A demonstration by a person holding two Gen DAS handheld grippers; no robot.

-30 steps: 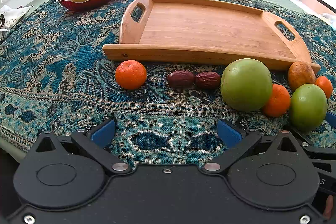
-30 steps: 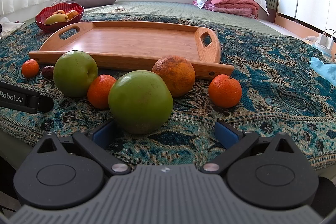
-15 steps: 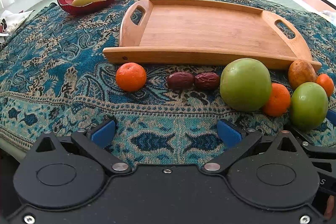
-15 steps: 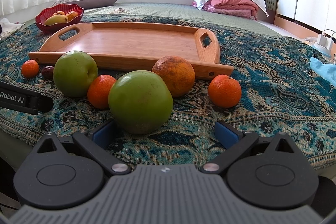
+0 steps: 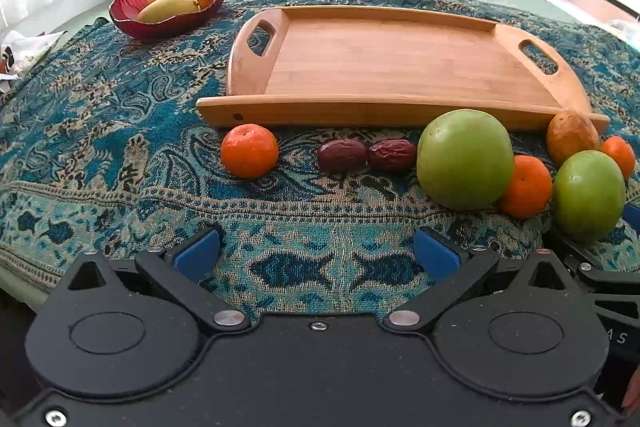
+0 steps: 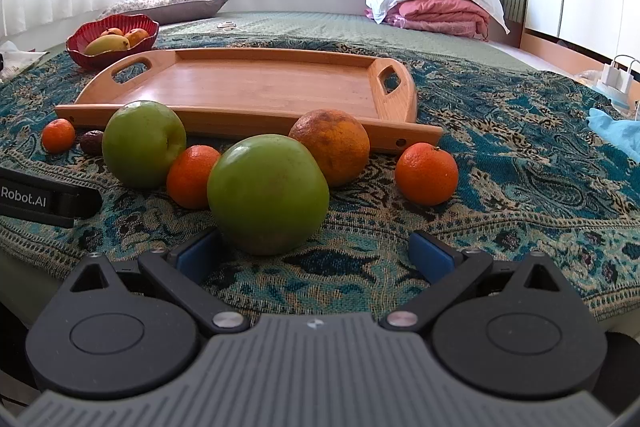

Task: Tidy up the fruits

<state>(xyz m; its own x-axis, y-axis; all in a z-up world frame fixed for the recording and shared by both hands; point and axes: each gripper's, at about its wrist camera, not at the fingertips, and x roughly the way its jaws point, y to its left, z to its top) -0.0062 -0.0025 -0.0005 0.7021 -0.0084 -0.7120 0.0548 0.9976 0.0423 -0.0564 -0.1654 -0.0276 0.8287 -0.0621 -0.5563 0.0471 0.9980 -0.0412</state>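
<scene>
A wooden tray [image 5: 384, 67] [image 6: 256, 87] lies on the patterned blue cloth with nothing in it. Fruit lies in a row before its near edge: a small mandarin [image 5: 249, 150], two dark red dates [image 5: 342, 155], a large green apple [image 5: 464, 159], another mandarin [image 5: 526, 186], a second green apple [image 5: 588, 195] [image 6: 268, 193], a mottled orange [image 6: 330, 145] and a mandarin [image 6: 426, 173]. My left gripper [image 5: 316, 253] is open and empty, short of the dates. My right gripper [image 6: 314, 257] is open, with the near green apple just ahead of its left finger.
A red bowl [image 5: 168, 5] [image 6: 112, 39] with a mango and other fruit stands at the back left. The left gripper's strap [image 6: 44, 197] shows at the right view's left edge. Pillows and a pink blanket [image 6: 440, 15] lie on the bed behind.
The left wrist view has tilted slightly, so the tray and bowl sit a little lower in frame. The fruit and the right gripper have not moved.
</scene>
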